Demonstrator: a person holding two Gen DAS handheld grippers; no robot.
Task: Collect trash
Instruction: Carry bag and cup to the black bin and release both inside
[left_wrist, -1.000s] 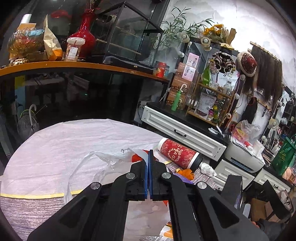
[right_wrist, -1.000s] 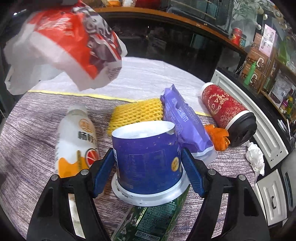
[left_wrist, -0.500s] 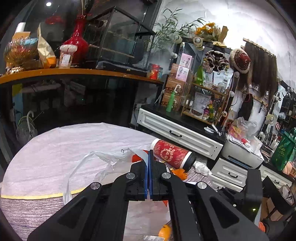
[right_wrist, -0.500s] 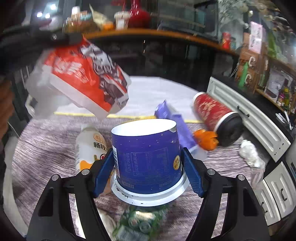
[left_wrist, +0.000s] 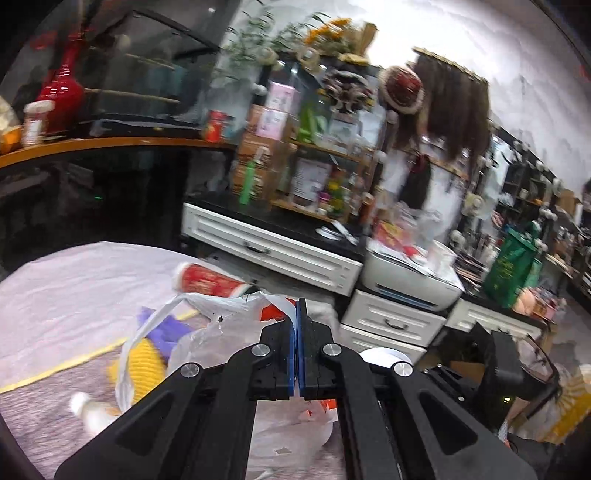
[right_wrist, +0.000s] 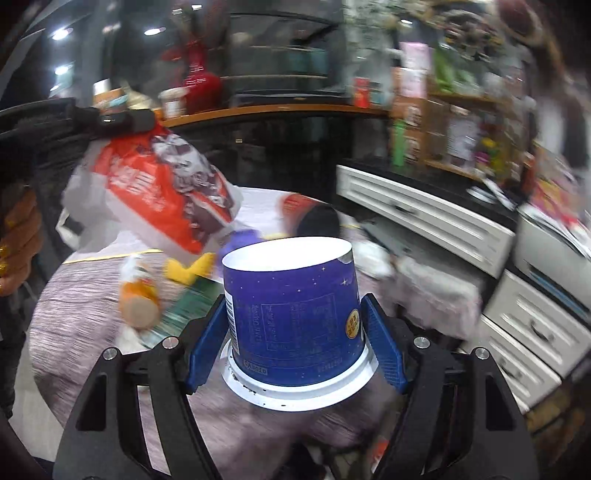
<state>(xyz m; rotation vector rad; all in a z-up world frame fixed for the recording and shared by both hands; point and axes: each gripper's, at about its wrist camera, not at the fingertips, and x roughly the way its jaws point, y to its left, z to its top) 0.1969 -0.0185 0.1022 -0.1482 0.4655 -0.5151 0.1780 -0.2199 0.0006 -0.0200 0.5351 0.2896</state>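
My right gripper (right_wrist: 295, 332) is shut on a blue paper tub (right_wrist: 295, 295), held upside down above the table. My left gripper (left_wrist: 297, 354) is shut on the rim of a white plastic bag (left_wrist: 221, 332) that hangs below it. In the right wrist view the bag (right_wrist: 147, 199) hangs at the upper left with a red wrapper inside it. On the table lie a juice bottle (right_wrist: 138, 291), a yellow foam net (right_wrist: 190, 267), a green packet (right_wrist: 188, 302), a purple packet (left_wrist: 166, 328) and a red can (left_wrist: 207, 280).
The purple-grey tablecloth (right_wrist: 74, 332) covers the round table. White drawer units (right_wrist: 424, 218) and cluttered shelves (left_wrist: 314, 155) stand to the right. An orange-edged counter (left_wrist: 110, 142) with a red vase (left_wrist: 62, 96) runs behind the table.
My right gripper has lifted the blue tub up off the table and swung right. My left gripper with the bag has also turned right; the view is blurred by motion.
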